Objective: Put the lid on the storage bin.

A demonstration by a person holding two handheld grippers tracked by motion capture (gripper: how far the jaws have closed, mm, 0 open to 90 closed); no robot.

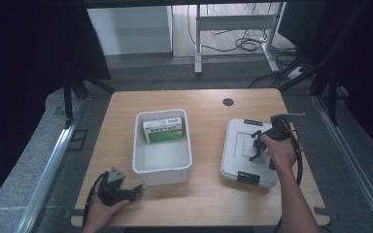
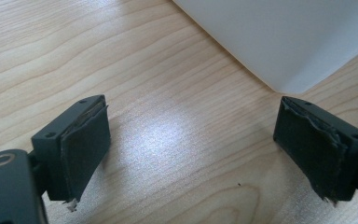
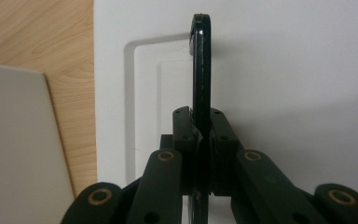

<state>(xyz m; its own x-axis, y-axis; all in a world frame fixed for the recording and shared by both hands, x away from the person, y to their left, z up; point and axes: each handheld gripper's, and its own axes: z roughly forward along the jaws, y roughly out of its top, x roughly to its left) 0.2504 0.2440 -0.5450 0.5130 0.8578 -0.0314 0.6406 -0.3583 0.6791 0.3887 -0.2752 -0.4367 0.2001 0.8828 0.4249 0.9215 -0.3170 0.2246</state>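
- Your right gripper point(image 1: 258, 144) sits over the white lid point(image 1: 248, 151) at about 3 o'clock on the table. In the right gripper view its jaws are pinched fully together on the lid's black handle point(image 3: 201, 70), which stands up on edge between the pads.
- The lid lies flat on the table, with black latches at its near and far edges. It is apart from the white bin point(image 1: 162, 145), which stands to its 9 o'clock near the table's middle.
- A green and white carton point(image 1: 163, 129) lies inside the bin, against the far wall at 12 o'clock.
- Your left gripper point(image 1: 121, 191) rests low at about 7 o'clock on the table, just beside the bin's near left corner. In the left gripper view its jaws stand wide apart with bare wood between them; the pads point(image 2: 81, 149) look worn and frayed at the edges.
- The table point(image 1: 204, 194) is pale wood-grain with rounded corners. A dark round cable port point(image 1: 228, 102) sits near the far edge at 12 o'clock.
- The floor around the table is grey carpet. Metal rails run along both sides.
- Dark curtains hang at 9 and 3 o'clock.
- Beyond the far edge stands a white desk frame point(image 1: 233, 29), with black cables point(image 1: 245, 43) coiled on the floor beneath it.
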